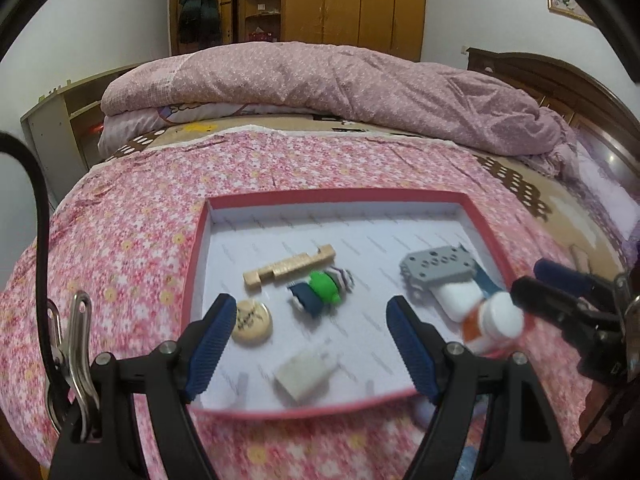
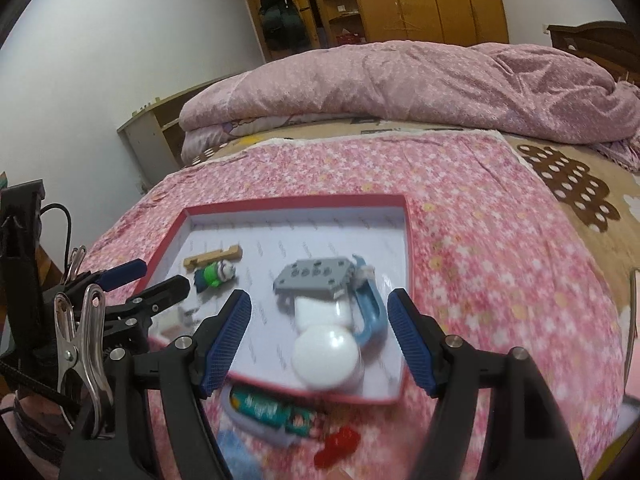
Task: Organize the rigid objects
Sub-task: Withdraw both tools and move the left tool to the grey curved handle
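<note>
Grippers both hover over the bed with jaws spread wide and nothing between them: our left gripper (image 1: pixel 308 344) and our right gripper (image 2: pixel 320 336). Below us the red-rimmed tray (image 1: pixel 200 248) sits on the pink floral sheet (image 1: pixel 120 220), already holding a wooden piece (image 1: pixel 288 268), a green toy (image 1: pixel 322 288), a round disc (image 1: pixel 252 322), a white adapter (image 1: pixel 304 374), a grey bracket (image 2: pixel 314 276) and a white-capped bottle (image 2: pixel 326 354). Just outside the near rim, a battery pack (image 2: pixel 268 408) and a red object (image 2: pixel 336 446) lie on the sheet.
</note>
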`<state>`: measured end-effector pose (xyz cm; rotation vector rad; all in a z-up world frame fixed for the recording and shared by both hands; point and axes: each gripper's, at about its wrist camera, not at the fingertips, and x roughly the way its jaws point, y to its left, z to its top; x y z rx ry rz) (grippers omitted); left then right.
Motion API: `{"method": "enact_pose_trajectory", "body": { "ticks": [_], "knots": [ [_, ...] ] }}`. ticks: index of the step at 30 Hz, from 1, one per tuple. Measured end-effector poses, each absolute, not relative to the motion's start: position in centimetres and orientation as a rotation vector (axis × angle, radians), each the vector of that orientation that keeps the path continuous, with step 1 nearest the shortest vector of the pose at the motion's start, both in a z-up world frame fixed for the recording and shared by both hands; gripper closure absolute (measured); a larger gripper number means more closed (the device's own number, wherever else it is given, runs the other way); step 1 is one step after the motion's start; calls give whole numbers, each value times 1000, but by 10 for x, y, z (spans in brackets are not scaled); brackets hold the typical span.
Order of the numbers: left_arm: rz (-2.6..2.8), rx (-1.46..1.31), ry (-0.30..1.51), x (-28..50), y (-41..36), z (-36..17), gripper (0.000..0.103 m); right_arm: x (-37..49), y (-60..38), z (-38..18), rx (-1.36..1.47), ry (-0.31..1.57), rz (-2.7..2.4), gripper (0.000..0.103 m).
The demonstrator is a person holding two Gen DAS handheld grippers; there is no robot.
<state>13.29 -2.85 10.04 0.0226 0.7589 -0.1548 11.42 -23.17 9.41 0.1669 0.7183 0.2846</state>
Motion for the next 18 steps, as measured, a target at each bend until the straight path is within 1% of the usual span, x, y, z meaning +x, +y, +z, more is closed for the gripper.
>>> {"method": "enact_pose_trajectory", "body": {
  "ticks": [11, 18],
  "knots": [
    [-224, 60, 781, 87, -47, 96, 22, 63, -247, 78, 179, 747, 266, 30],
    [-263, 94, 801, 70, -65, 85, 22, 31, -245, 58, 70, 758, 243, 30]
  ]
}}
